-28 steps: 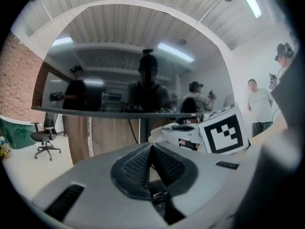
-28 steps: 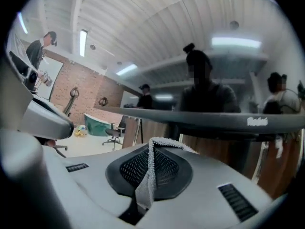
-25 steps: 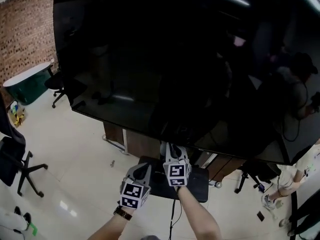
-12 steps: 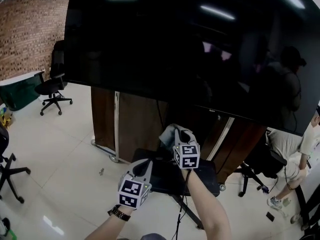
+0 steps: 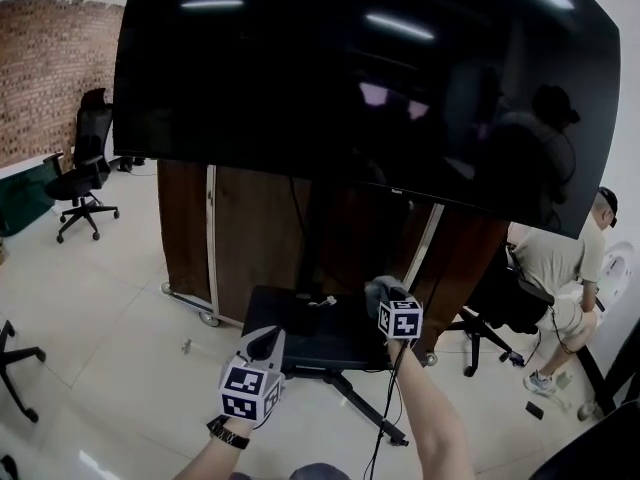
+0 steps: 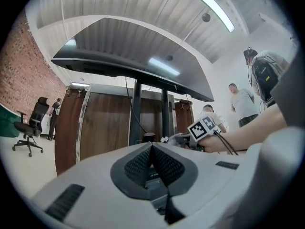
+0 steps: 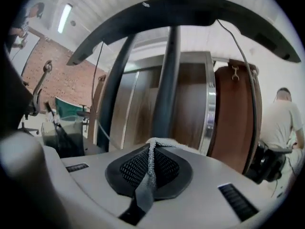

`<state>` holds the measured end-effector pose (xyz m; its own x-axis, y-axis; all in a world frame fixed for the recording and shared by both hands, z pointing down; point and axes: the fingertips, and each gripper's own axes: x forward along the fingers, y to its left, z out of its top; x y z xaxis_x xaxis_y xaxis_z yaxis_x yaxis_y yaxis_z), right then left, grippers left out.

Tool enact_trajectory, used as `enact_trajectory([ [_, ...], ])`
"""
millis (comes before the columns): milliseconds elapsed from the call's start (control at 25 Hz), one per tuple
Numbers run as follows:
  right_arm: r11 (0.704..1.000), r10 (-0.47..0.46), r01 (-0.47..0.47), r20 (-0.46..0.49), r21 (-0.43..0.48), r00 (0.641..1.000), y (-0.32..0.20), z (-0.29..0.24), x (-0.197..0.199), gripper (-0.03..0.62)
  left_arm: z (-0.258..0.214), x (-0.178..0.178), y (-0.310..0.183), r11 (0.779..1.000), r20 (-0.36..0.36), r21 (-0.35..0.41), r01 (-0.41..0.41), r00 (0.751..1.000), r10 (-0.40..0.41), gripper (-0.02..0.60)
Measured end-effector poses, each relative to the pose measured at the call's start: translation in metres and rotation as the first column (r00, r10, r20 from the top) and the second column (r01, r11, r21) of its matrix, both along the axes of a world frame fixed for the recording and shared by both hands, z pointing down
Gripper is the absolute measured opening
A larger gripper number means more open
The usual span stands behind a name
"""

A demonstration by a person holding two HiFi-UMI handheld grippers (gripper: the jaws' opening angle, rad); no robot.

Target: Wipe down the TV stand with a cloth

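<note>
Since half a second ago: right tool has slid from mid-shelf to the shelf's right end, left tool has dropped nearer and leftward, and the view has lifted to show more of the stand.

Near: left tool (image 6: pixel 151 148) hangs near-left of the TV stand (image 5: pixel 345 393), jaws pressed together with nothing between them, touching nothing.

Middle: right tool (image 7: pixel 151 149) is clamped shut on a grey cloth (image 7: pixel 169 144), a strip pinched between the pads and a fold showing beyond the tips. It sits at the right end of the stand's black shelf (image 5: pixel 300 333); cloth-to-shelf contact cannot be told.

Step in hand, as judged: wiping the shelf, a pass reaching its right edge. Next calls for pressing the cloth flat and drawing it back left, or up the column (image 7: pixel 164 94).

Far: TV screen (image 5: pixel 350 98), wooden panels (image 5: pixel 250 238), a seated person (image 5: pixel 550 263) far right.
</note>
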<state>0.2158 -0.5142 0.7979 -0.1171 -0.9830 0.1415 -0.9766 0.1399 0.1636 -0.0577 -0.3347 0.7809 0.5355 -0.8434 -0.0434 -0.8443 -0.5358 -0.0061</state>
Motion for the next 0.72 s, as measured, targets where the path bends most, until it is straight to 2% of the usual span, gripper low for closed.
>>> enact_trajectory([
  [80, 0.999, -0.037, 0.037, 0.03, -0.019, 0.999, 0.016, 0.019, -0.02, 0.018, 0.002, -0.006, 0.005, 1.0, -0.01, -0.002, -0.001, 1.0, 0.001, 0.014],
  [120, 0.996, -0.085, 0.086, 0.032, -0.014, 0.996, 0.023, 0.019, -0.042, 0.018, 0.002, -0.006, 0.007, 1.0, -0.016, -0.003, -0.004, 1.0, 0.004, 0.014],
  [240, 0.96, -0.278, 0.279, 0.029, -0.007, 0.96, 0.044, 0.012, -0.127, 0.018, 0.006, 0.006, 0.013, 0.999, -0.03, -0.009, -0.032, 0.999, 0.031, 0.014],
  [320, 0.945, -0.325, 0.326, 0.038, -0.017, 0.945, 0.054, 0.014, -0.157, 0.018, 0.007, 0.017, 0.018, 0.998, -0.034, -0.001, -0.059, 0.998, 0.059, 0.014],
  [400, 0.969, -0.24, 0.242, 0.058, -0.041, 0.969, 0.055, 0.02, -0.133, 0.018, 0.006, 0.025, 0.025, 0.996, -0.035, 0.012, -0.084, 0.996, 0.084, 0.014],
  [480, 0.995, -0.08, 0.086, 0.095, -0.055, 0.992, 0.061, 0.025, -0.068, 0.018, 0.007, 0.026, 0.032, 0.995, -0.035, 0.019, -0.097, 0.995, 0.097, 0.014],
  [560, 0.997, 0.056, -0.05, 0.115, -0.05, 0.992, 0.086, 0.026, 0.002, 0.018, 0.016, 0.018, 0.036, 0.996, -0.043, 0.008, -0.089, 0.995, 0.089, 0.014],
  [640, 0.993, 0.118, -0.114, 0.134, -0.036, 0.984, 0.117, 0.031, 0.046, 0.018, 0.025, 0.007, 0.036, 0.998, -0.063, -0.015, -0.067, 0.996, 0.066, 0.014],
  [720, 0.996, 0.092, -0.089, 0.151, -0.025, 0.984, 0.134, 0.047, 0.04, 0.018, 0.033, -0.003, 0.035, 0.999, -0.071, -0.029, -0.044, 0.997, 0.042, 0.014],
])
